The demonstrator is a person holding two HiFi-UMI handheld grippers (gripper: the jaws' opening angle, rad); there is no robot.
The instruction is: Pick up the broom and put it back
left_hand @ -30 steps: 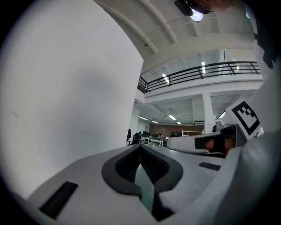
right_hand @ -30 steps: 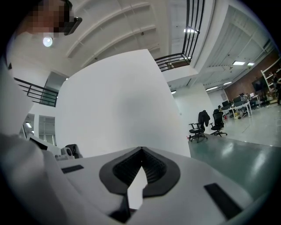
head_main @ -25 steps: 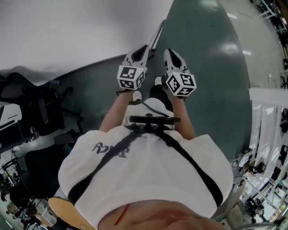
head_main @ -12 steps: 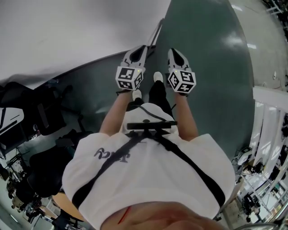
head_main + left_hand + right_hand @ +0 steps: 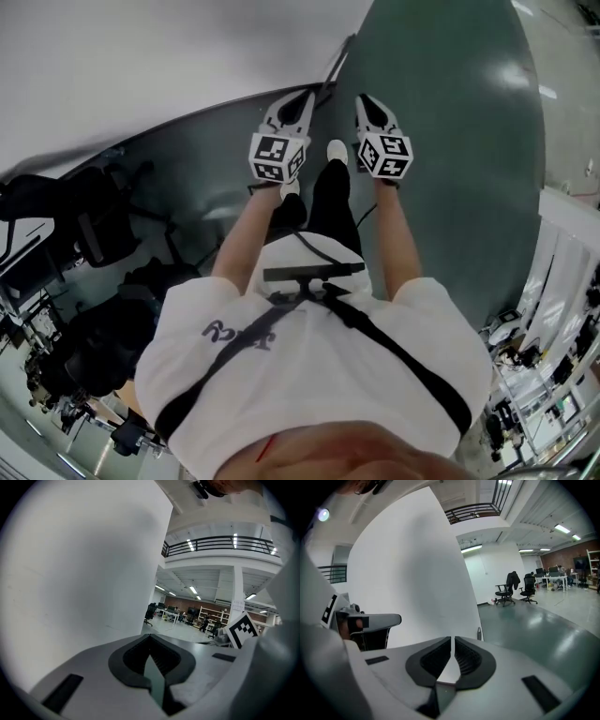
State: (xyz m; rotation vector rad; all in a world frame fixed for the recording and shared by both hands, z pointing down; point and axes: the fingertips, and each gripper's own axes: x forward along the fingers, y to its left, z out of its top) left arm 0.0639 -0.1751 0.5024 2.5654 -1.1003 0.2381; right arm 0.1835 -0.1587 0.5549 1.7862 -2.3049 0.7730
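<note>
Left gripper [image 5: 307, 97]: I hold it out ahead of me, pointed toward the foot of the white wall [image 5: 141, 84]. The left gripper view confirms the left gripper [image 5: 149, 637] has its jaws closed. The pad tips meet and nothing sits between them. The wall fills the left of that view, and a marker cube [image 5: 243, 629] of the other gripper shows at the right.

Right gripper [image 5: 365, 99]: it sits beside the left and apart from it, pointing the same way. In the right gripper view the right gripper [image 5: 453, 640] also has its jaws closed. Only a hairline slit shows between the ribbed pads, and nothing is held.

Broom [image 5: 335, 64]: I see a slim pale pole, which I take for its handle. It runs along the foot of the wall where the wall meets the dark green floor [image 5: 450, 141]. It is ahead of both sets of jaws, nearer the left, and neither touches it. I cannot make out its head. In the right gripper view a small dark grey piece [image 5: 479, 633] stands at the wall's edge beyond my jaws. I cannot tell whether it belongs to the broom.

Surroundings: one white shoe [image 5: 337, 150] shows on the floor between the two grippers. Black office chairs [image 5: 89, 220] stand well off to my left.
</note>
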